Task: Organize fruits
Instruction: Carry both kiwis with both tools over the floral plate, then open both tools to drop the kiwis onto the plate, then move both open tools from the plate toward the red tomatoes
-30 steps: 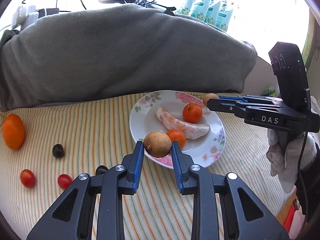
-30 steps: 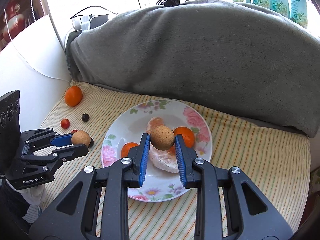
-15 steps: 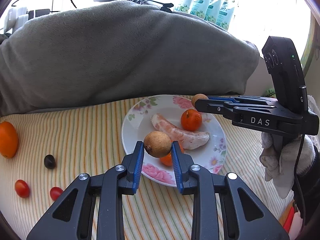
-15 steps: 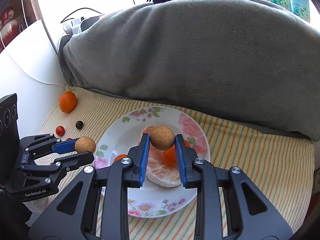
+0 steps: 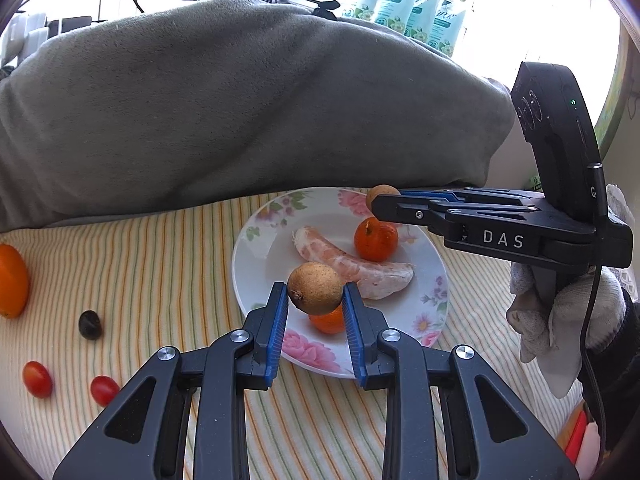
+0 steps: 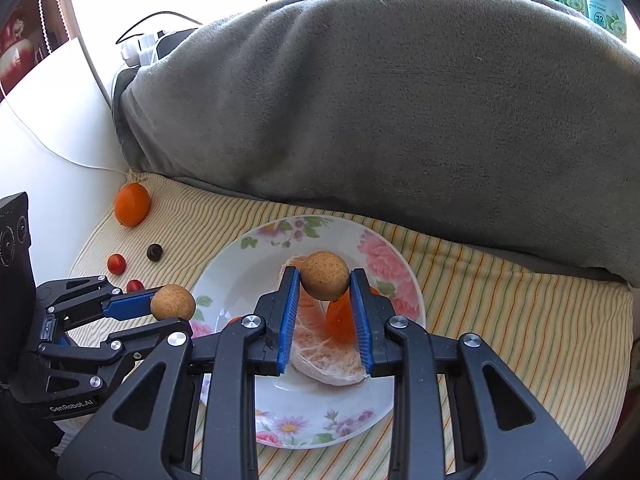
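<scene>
A floral white plate on the striped cloth holds a peeled citrus piece and small oranges. My left gripper is shut on a brown longan, held over the plate's near rim; it also shows in the right wrist view. My right gripper is shut on another brown longan above the plate's middle; that longan peeks out in the left wrist view.
On the cloth left of the plate lie an orange, a dark grape and two cherry tomatoes. A big grey blanket rises behind the plate.
Both grippers moved forward and lower over the plate, each still holding its longan. The right gripper has come closer to the plate's middle.
</scene>
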### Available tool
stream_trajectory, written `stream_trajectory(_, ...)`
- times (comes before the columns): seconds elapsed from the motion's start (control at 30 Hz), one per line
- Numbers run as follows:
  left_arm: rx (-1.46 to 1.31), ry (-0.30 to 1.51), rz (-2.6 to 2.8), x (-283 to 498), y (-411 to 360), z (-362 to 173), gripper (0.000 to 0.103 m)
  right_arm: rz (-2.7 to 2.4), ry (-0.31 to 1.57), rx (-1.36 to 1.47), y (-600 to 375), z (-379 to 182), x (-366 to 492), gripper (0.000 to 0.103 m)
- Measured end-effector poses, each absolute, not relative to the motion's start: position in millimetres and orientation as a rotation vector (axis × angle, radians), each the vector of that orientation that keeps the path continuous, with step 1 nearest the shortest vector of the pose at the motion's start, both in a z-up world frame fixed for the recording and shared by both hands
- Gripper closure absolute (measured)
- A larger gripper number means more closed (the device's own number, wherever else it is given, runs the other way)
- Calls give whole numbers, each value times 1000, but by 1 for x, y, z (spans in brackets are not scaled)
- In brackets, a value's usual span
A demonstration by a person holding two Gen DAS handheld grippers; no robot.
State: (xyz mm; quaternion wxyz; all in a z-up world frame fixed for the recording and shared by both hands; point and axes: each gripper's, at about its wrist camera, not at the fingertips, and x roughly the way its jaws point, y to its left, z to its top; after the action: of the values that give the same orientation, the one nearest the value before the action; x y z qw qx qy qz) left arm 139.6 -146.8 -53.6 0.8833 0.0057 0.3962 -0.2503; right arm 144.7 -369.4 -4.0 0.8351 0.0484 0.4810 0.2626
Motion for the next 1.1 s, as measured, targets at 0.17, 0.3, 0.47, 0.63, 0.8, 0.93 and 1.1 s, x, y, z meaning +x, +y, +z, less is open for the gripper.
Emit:
stream_trajectory(0.17,15,827,-525,140,-148,-54,77,553,1013,103,-370,-3,145,59)
stream_trajectory(0.3,16,829,-524,140,-148,-54,76,548,996,108,-373,1,144,45)
stream_trajectory(0.47,22,823,-532,138,-149,-52,68,533,990,96,-373,3,143,34)
stream_trajectory(0.63,18,804,-526,136,-147,-49,39,519,978,91,-374,7,142,27)
stream_trajectory(0.8,22,802,-523,135,-146,-48,36,498,968,91,-376,11,143,15)
stream_trajectory(0.93,25,798,-520,133,-145,-47,35,485,976,93,-377,12,143,11)
stream_trajectory(1.1,27,792,-520,129,-144,-45,35,474,973,72,-376,15,141,11)
